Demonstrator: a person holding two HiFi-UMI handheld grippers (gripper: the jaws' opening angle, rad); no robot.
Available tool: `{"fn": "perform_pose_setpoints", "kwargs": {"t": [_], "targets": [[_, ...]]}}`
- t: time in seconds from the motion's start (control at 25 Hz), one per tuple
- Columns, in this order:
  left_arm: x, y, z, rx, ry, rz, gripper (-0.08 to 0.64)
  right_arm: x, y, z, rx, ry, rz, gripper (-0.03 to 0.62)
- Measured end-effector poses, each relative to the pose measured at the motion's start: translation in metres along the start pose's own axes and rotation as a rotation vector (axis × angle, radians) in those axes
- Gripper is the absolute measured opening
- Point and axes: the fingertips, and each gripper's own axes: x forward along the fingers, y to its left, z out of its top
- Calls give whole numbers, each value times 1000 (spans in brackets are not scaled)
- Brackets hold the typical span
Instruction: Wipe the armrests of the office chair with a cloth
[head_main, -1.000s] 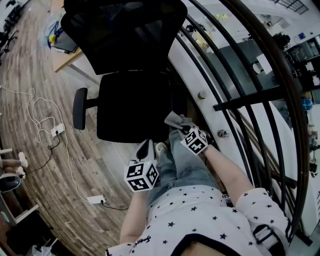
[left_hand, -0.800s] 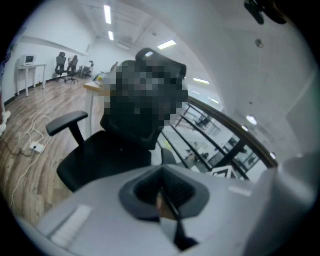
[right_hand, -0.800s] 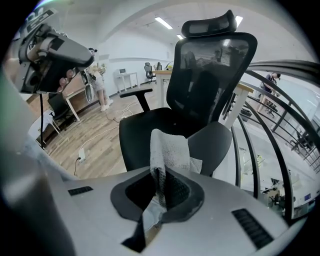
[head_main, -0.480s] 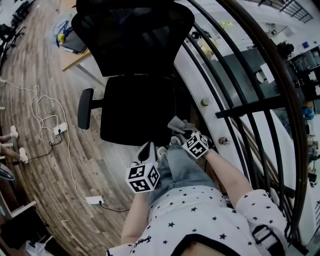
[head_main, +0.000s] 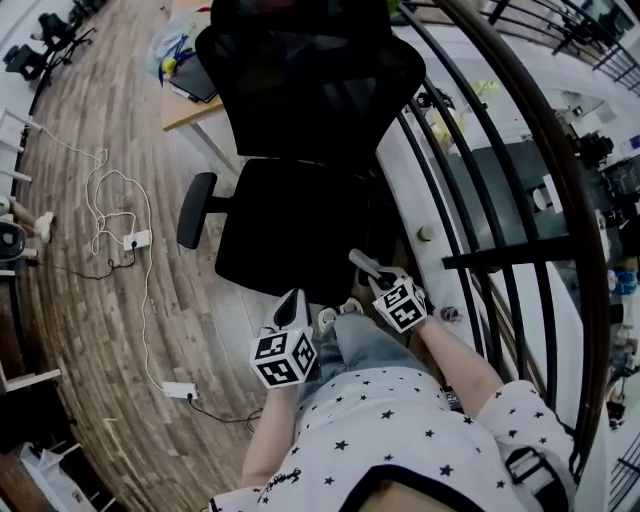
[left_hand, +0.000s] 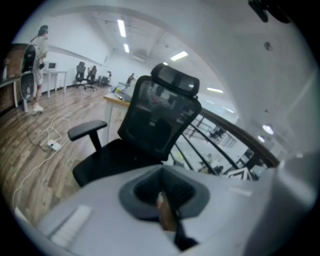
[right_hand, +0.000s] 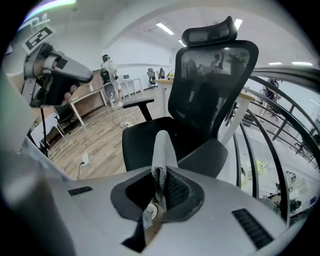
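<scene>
Right claw (right_hand: 160, 186) clenched on cloth (right_hand: 161, 148), which pokes up between its tips; office chair (right_hand: 200, 105) just ahead. Left claw (left_hand: 164, 202) clenched, empty.

- Head view: set above the person, facing steeply down. Chair (head_main: 300, 180) ahead, wood floor (head_main: 90, 330) at left, railing (head_main: 520, 170) at right. Left gripper (head_main: 292, 300) and right gripper (head_main: 362, 265) sit low in frame.
- Left gripper view: set low, facing forward and slightly up along its closed jaws. The chair (left_hand: 150, 125) is well apart.
- Right gripper view: faces the same way, nearer the chair (right_hand: 200, 100). The cloth (right_hand: 161, 150) pinched in its jaws stands close to the lens.
- All three share the chair, one armrest (head_main: 195, 210), the floor and the railing.
</scene>
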Motion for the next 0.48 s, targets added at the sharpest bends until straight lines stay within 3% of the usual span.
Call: {"fn": "perform_pose_setpoints", "kwargs": {"t": [0.28, 0.48], "targets": [[-24, 7, 19, -54, -77, 103, 8, -26, 2, 67, -48, -148, 58, 26], [-47, 16, 29, -101, -151, 193, 8, -44, 21, 111, -108, -227, 148, 26]]}}
